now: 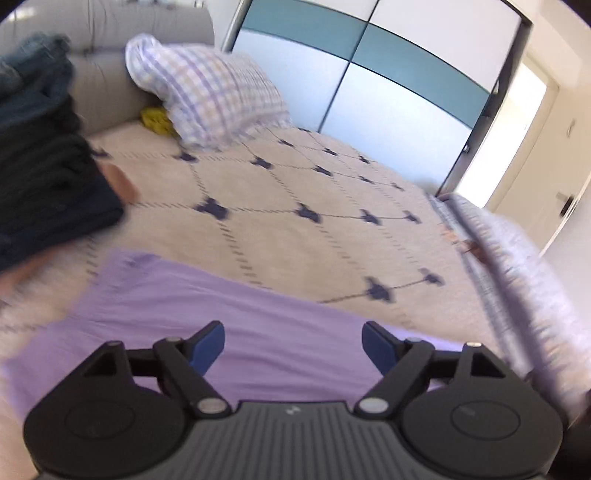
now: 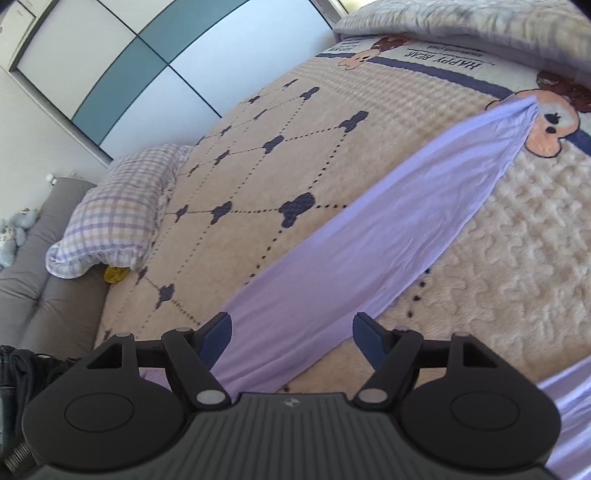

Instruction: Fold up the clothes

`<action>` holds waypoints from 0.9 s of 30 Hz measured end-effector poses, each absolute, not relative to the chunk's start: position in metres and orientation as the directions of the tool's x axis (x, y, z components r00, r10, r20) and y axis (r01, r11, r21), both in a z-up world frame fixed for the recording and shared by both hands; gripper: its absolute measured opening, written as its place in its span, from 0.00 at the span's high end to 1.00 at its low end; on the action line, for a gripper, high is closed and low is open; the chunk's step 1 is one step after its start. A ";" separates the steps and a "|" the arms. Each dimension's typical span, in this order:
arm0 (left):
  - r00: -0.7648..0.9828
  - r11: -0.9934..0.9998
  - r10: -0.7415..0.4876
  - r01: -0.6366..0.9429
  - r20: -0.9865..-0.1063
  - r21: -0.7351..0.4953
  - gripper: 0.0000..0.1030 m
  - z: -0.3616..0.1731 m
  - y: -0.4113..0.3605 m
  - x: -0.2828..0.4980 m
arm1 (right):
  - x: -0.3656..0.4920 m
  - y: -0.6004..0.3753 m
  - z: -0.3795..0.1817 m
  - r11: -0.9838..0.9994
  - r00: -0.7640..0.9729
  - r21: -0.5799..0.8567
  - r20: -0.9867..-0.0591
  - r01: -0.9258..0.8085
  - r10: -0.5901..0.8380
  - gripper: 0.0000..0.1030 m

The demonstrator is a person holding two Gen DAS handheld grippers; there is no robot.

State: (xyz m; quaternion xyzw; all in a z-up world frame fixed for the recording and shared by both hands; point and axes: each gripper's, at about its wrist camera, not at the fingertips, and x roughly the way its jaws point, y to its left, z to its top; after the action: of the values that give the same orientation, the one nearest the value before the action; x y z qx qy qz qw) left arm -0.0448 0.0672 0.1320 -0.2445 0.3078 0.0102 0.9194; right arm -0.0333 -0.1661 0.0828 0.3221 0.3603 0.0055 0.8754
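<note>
A lilac garment [image 1: 207, 314] lies flat on the beige patterned bed cover [image 1: 295, 206]. My left gripper [image 1: 293, 341] hovers over it, open and empty, blue pads wide apart. In the right wrist view the same lilac garment [image 2: 369, 240] stretches in a long band toward the bear print, its far end bunched. My right gripper [image 2: 291, 336] is open above its near end, holding nothing. The left wrist view is motion-blurred.
A stack of dark folded clothes [image 1: 40, 177] sits at the left. A checked pillow [image 1: 207, 96] and a yellow item [image 1: 157, 120] lie by the grey headboard [image 1: 99, 92]. A grey quilt [image 2: 461, 18] lies at the bed's far side. A wardrobe [image 1: 369, 74] stands beyond.
</note>
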 end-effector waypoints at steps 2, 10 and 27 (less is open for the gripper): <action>0.808 0.863 -0.137 -0.186 -0.573 -0.469 0.18 0.130 0.048 -0.033 | -0.033 -0.184 0.076 0.784 0.724 0.562 -0.653 0.265 0.223 0.26; 0.667 0.854 -0.124 -0.305 -0.735 -0.421 0.20 0.034 0.017 -0.010 | -0.051 -0.279 0.048 0.705 0.702 0.501 -0.712 0.501 0.007 0.25; 0.697 0.792 -0.265 -0.237 -0.666 -0.563 0.16 0.037 0.027 -0.007 | 0.024 -0.412 0.013 0.754 0.759 0.431 -0.638 0.495 -0.134 0.53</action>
State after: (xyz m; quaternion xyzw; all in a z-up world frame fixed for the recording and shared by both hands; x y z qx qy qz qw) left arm -0.0066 0.0273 0.0365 -0.3225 0.3892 -0.0082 0.8628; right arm 0.0243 -0.4122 0.0132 0.3025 0.2988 -0.1773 0.8876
